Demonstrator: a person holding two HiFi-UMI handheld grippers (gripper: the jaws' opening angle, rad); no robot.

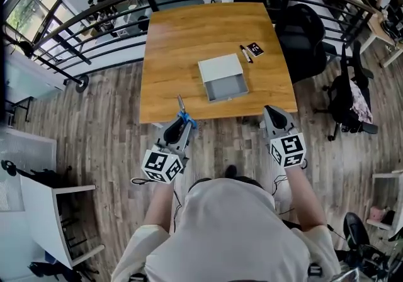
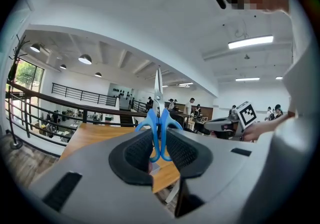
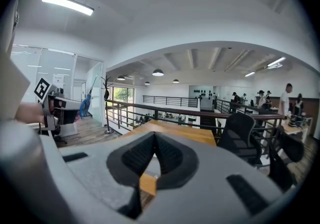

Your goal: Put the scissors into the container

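The scissors (image 1: 182, 112) sit in the left gripper (image 1: 181, 124), gripped at their blue handles with the closed blades sticking out past the jaw tips. In the left gripper view the handles (image 2: 159, 127) are pinched between the two black pads and the blades rise upright in front of the camera. The jaws stand partly apart, only as far as the handles keep them. In the head view the blades reach over the near edge of the table (image 1: 176, 41), while the gripper itself hangs over the wooden floor just short of that edge.

The container (image 1: 221, 68) – a grey open box – rests on the table, farther in and to the right of the scissors, well apart from them. Behind it lie a pen (image 1: 245, 54) and a small black card (image 1: 255, 48), near each other.

The right gripper (image 1: 275, 117) hangs at the table's near edge on the right. Its jaws meet at the tips with nothing between them – only a strip of table (image 3: 185, 133) shows past them in the right gripper view.

A black chair (image 1: 302, 35) stands at the table's right side, and a dark railing (image 1: 113, 13) curves behind the table.
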